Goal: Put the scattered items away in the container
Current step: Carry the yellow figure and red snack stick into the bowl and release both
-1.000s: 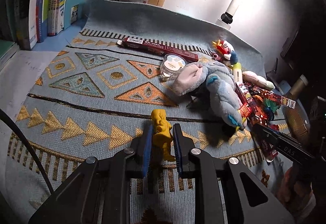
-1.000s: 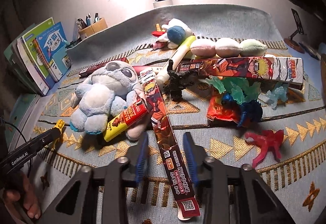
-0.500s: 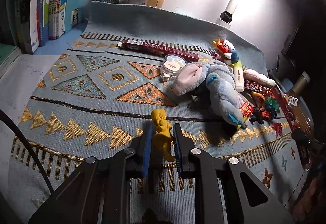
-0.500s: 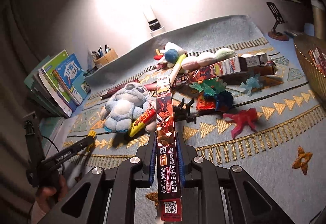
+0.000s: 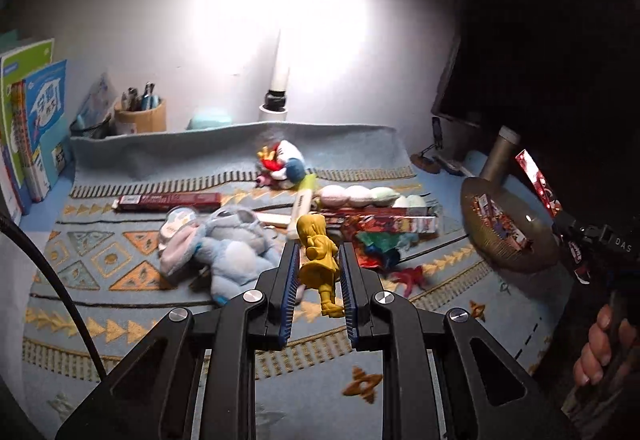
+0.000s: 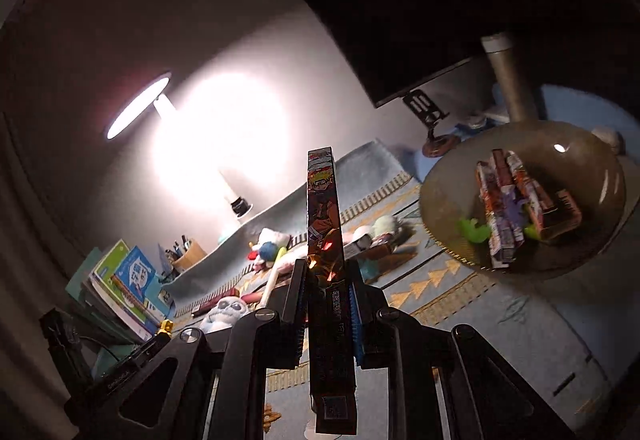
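Note:
My left gripper point(image 5: 319, 249) is shut on a yellow figure point(image 5: 320, 264) and holds it in the air above the patterned rug point(image 5: 120, 320). My right gripper point(image 6: 325, 268) is shut on a long red comic-print box point(image 6: 323, 208), which points up and away. The brown woven basket point(image 6: 448, 192) lies ahead to the right of it, holding several printed boxes point(image 6: 516, 200) and a green figure point(image 6: 472, 228). In the left wrist view the basket point(image 5: 536, 240) is at the right, with the right gripper point(image 5: 568, 228) and its box point(image 5: 534, 176) just beyond it.
Left on the rug are a blue plush point(image 5: 232, 240), a dark red box point(image 5: 168, 202), a clear round tub point(image 5: 180, 218), a dumpling plush point(image 5: 360, 196), a small clown plush point(image 5: 284, 164) and a red figure point(image 5: 408, 276). A lamp point(image 5: 280, 72), pen holder point(image 5: 140, 116), books point(image 5: 32, 128) and a flask point(image 5: 500, 156) stand behind.
Both grippers have risen and swung right towards the basket. The yellow figure is off the rug. The right gripper shut on the long box and lifted it.

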Available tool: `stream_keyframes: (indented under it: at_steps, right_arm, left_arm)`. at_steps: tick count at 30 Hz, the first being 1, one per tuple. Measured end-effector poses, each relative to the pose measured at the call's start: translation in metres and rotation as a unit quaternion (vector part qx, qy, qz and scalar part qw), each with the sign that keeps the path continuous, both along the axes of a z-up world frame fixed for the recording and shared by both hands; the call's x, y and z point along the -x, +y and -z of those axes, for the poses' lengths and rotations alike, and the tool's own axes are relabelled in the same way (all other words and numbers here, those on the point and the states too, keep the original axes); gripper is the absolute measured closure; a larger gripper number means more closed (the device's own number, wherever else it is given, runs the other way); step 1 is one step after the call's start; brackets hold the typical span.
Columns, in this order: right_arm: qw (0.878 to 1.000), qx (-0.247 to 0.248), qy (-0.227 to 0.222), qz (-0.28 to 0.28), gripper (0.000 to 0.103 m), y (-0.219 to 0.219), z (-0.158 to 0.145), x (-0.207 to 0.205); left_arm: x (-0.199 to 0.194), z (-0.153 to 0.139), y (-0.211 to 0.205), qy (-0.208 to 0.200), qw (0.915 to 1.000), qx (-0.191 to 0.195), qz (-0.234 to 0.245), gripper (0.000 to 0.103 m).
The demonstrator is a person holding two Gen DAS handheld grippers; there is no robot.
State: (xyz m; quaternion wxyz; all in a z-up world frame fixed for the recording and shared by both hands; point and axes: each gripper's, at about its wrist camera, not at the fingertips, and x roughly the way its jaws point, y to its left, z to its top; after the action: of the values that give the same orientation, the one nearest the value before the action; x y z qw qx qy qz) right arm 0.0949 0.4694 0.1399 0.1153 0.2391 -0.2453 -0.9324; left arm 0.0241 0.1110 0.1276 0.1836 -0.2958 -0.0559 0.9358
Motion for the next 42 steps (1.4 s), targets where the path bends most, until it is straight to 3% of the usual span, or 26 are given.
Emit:
stream_keyframes:
  at_steps: [6, 9, 15, 21, 24, 26, 28, 32, 39, 42]
  right_arm:
    - [0.995, -0.021, -0.014, 0.1, 0.086, 0.079, 0.002, -0.004]
    - [0.99, -0.008, -0.03, 0.135, 0.086, 0.116, 0.009, -0.003]
    - [0.981, -0.041, -0.052, 0.181, 0.086, 0.162, 0.015, 0.018]
    - [0.976, -0.055, -0.083, 0.196, 0.086, 0.181, 0.028, 0.056]
    - [0.977, -0.044, -0.093, 0.189, 0.086, 0.185, 0.038, 0.071]
    - [0.977, -0.047, -0.084, 0.192, 0.083, 0.185, 0.041, 0.077]
    - [0.975, -0.063, -0.099, 0.187, 0.05, 0.182, 0.044, 0.086]
    - [0.975, -0.06, -0.097, 0.188, 0.048, 0.183, 0.043, 0.075]
    - [0.973, -0.001, -0.088, 0.214, 0.044, 0.195, 0.037, 0.041]
    - [0.974, -0.015, -0.068, 0.214, 0.044, 0.181, 0.027, 0.027]
  left_arm:
    - [0.029, -0.026, 0.087, -0.02, 0.9935, -0.052, 0.1, 0.086]
    - [0.042, -0.027, 0.136, -0.029, 0.9887, -0.061, 0.134, 0.086]
    - [0.067, -0.012, 0.23, -0.064, 0.9742, -0.084, 0.2, 0.086]
    - [0.098, 0.009, 0.287, -0.104, 0.9649, -0.111, 0.215, 0.086]
    - [0.106, 0.016, 0.304, -0.11, 0.9632, -0.111, 0.219, 0.083]
    - [0.111, 0.021, 0.313, -0.115, 0.9608, -0.117, 0.223, 0.067]
    - [0.117, 0.026, 0.318, -0.129, 0.964, -0.111, 0.204, 0.064]
    - [0.119, 0.033, 0.314, -0.167, 0.9551, -0.129, 0.208, 0.064]
    - [0.09, 0.019, 0.287, -0.157, 0.957, -0.124, 0.21, 0.063]
    - [0.079, 0.012, 0.278, -0.154, 0.9593, -0.116, 0.207, 0.063]
